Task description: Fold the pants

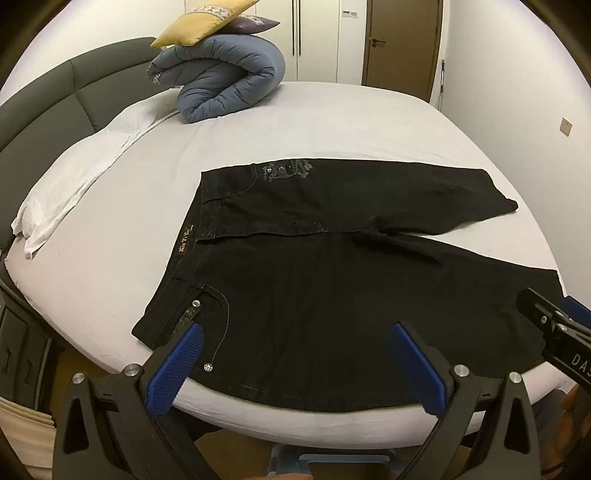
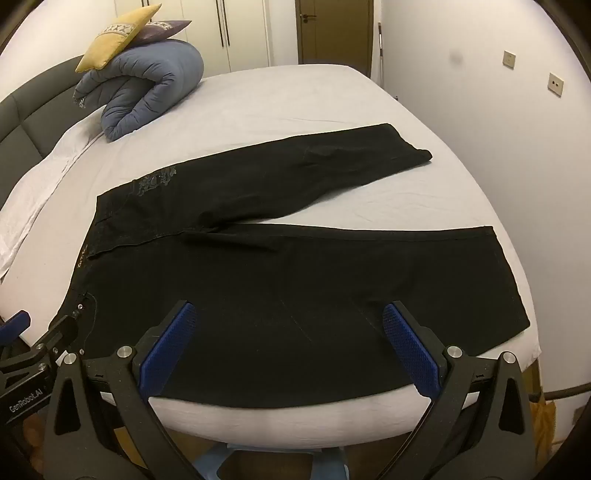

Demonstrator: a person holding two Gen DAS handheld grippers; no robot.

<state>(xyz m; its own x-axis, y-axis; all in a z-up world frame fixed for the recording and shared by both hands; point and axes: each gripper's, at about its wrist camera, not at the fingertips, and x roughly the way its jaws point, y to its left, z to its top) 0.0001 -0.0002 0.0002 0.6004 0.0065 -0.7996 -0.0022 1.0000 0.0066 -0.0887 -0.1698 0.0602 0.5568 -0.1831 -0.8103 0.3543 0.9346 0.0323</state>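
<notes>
Black pants (image 1: 332,266) lie spread flat on the white bed sheet (image 1: 295,122), waistband to the left and both legs running right, parted in a V. In the right wrist view the same pants (image 2: 295,266) fill the near half of the bed. My left gripper (image 1: 295,330) hovers open above the near hip and its studded pocket (image 1: 199,314), nothing between its blue pads. My right gripper (image 2: 288,308) hangs open over the near leg's thigh, also empty. Each gripper shows at the edge of the other's view: the right gripper (image 1: 550,325) and the left gripper (image 2: 37,339).
A rolled blue duvet (image 1: 225,81) with a yellow cushion (image 1: 199,26) on top sits at the far left of the bed. A white pillow (image 1: 81,173) lies along the dark headboard (image 1: 74,88). The bed's near edge (image 1: 295,424) curves just under the grippers. Wardrobe doors and a wall stand beyond.
</notes>
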